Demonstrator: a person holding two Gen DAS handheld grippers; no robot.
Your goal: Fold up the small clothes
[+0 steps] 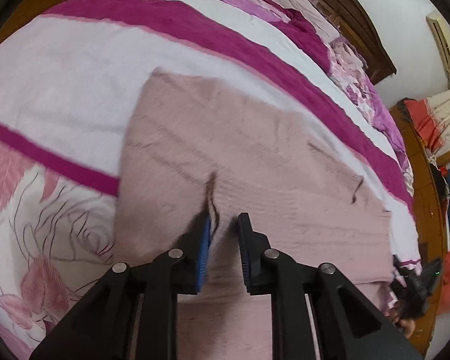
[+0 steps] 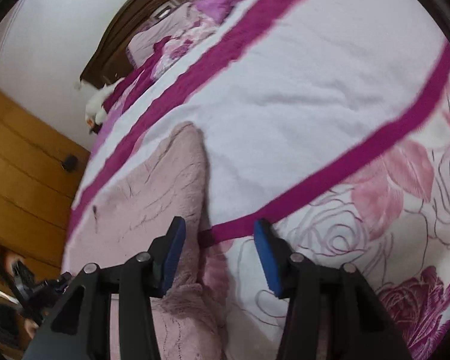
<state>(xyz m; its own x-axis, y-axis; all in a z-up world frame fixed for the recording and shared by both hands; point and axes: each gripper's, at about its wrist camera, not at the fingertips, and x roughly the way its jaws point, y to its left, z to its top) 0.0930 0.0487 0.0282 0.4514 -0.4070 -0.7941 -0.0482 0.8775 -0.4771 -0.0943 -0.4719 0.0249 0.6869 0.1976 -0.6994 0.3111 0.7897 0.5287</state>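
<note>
On the bed (image 1: 75, 69), in the left wrist view, the pink cloth (image 1: 225, 138) lies spread flat across the white and magenta cover, a layout that exposes its edges for folding. The left gripper (image 1: 223, 225) hovers low over the cloth's near part, jaws parted with a narrow gap and nothing clamped between them; a dark crease runs just ahead of the tips. This position likely prepares a pinch at that crease.

In the right wrist view, the cloth (image 2: 153, 192) occupies the left side, its fluffy edge passing beside the left finger. The right gripper (image 2: 217, 234) straddles that edge with jaws wide apart, gripping nothing. Placement over the border suggests an edge grasp is intended.
</note>
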